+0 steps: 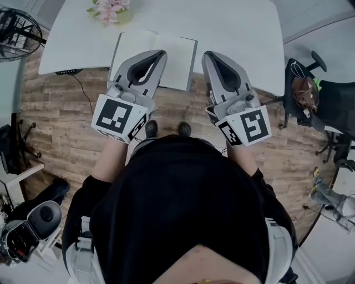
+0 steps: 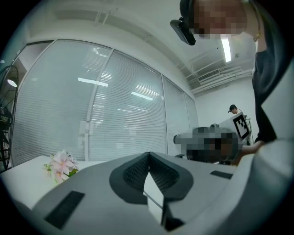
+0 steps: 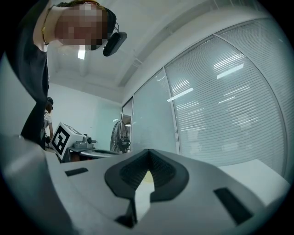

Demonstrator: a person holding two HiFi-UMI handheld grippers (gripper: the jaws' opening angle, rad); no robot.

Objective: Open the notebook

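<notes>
The notebook (image 1: 172,58) lies spread open, white pages up, at the near edge of the white table (image 1: 238,33). In the head view my left gripper (image 1: 161,54) is shut, hovering over the notebook's near left part, with nothing between its jaws. My right gripper (image 1: 208,55) is also shut and empty, just right of the notebook's right edge. In the left gripper view the jaws of the left gripper (image 2: 148,154) meet at the tips. The right gripper (image 3: 148,150) shows the same in its own view. Neither gripper view shows the notebook.
Pink flowers (image 1: 111,10) stand at the table's far edge, also seen as flowers (image 2: 59,166). A fan (image 1: 16,33) is at the left, and a chair with a bag (image 1: 305,91) at the right. Wooden floor lies below the grippers.
</notes>
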